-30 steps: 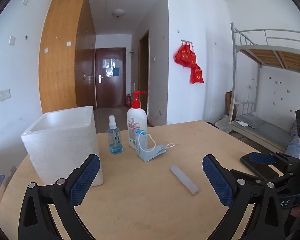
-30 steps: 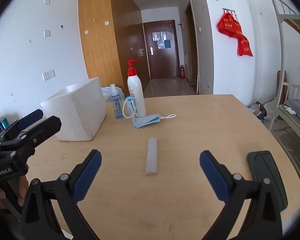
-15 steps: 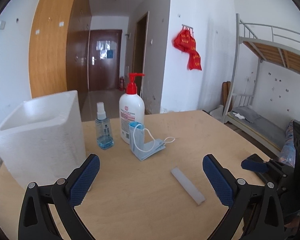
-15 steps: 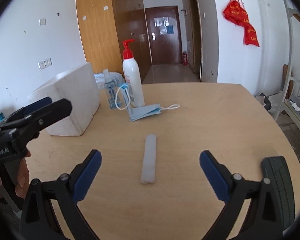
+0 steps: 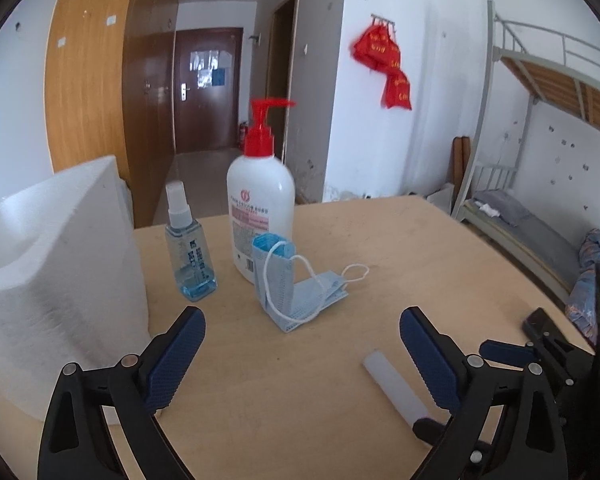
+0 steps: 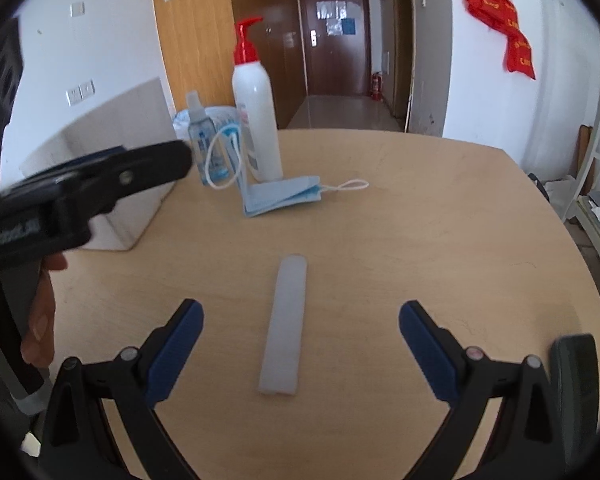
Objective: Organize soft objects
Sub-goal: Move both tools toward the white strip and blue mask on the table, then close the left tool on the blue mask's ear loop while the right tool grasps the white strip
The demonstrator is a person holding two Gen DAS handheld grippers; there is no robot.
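Note:
A folded blue face mask leans on a white pump bottle on the round wooden table. My left gripper hovers just in front of the mask. Its jaws are closing, still wide apart, with nothing between them. A pale translucent strip lies flat on the table, running away from me. My right gripper stands open low over it, one blue pad on each side and neither touching. The strip also shows at the lower right of the left wrist view.
A white foam box stands at the left, and a small blue spray bottle sits between it and the pump bottle. A dark phone lies near the table's right edge. A hand holds the left tool at the left.
Both grippers have moved forward and lower towards the table. The mask and bottles loom larger in the left view. The strip now reaches between the right pads. The left jaws have narrowed slightly.

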